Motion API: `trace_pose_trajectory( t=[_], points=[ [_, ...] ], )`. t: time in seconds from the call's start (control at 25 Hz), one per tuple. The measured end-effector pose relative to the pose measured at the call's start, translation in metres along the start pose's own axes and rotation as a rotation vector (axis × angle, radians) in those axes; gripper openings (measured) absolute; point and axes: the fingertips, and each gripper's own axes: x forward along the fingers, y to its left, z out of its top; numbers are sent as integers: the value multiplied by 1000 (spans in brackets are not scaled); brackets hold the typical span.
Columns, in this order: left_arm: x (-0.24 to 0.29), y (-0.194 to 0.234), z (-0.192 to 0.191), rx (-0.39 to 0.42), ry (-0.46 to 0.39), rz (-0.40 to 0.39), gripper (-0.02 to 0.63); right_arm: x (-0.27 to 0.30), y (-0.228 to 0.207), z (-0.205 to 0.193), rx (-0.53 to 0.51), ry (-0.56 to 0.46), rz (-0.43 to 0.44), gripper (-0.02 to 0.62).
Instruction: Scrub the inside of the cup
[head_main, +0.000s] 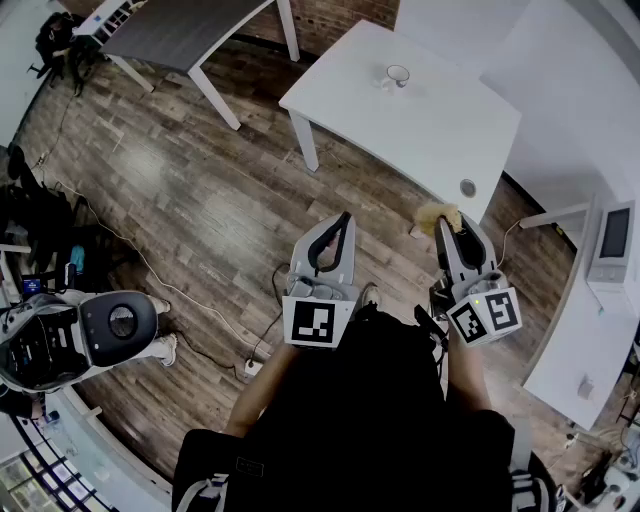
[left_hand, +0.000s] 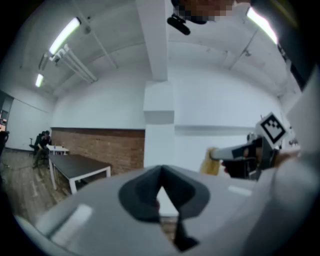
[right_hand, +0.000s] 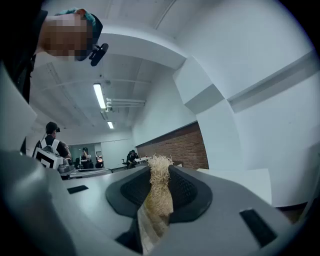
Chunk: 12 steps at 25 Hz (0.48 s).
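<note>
The print we can make out is the black-and-white square marker pattern on each gripper's cube: the left cube (head_main: 312, 322) and the right cube (head_main: 485, 315), both facing up in the head view.

The left gripper (head_main: 343, 222) points level over the wood-plank floor (head_main: 200, 200). In the left gripper view we see its dark pads (left_hand: 145, 192) brought right together with nothing held between them.

The right gripper (head_main: 447, 228) also points level, just beside the left one. Its jaws are clamped on a pale yellow fibrous scrubber (right_hand: 159, 192). A frayed, straw-like tuft stands up past the pads, and a flatter woven part sits lower between them. In the head view the tuft sticks out ahead of the jaw tips, near the closest edge of the white table (head_main: 420, 130).

The cup (head_main: 398, 75) stands upright toward the far side of that table, well apart from both grippers and untouched. It looks like clear glass, though it is too small here for us to be sure. A small round grey disc (head_main: 468, 187) lies in the tabletop near its closest corner.
</note>
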Motion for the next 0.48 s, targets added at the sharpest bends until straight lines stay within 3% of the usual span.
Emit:
trace_pose_trajectory(
  t=[0.48],
  points=[
    [-2,-17,-1,-17,19,4,5,-11,-2,2,14,17,24,95]
  ],
)
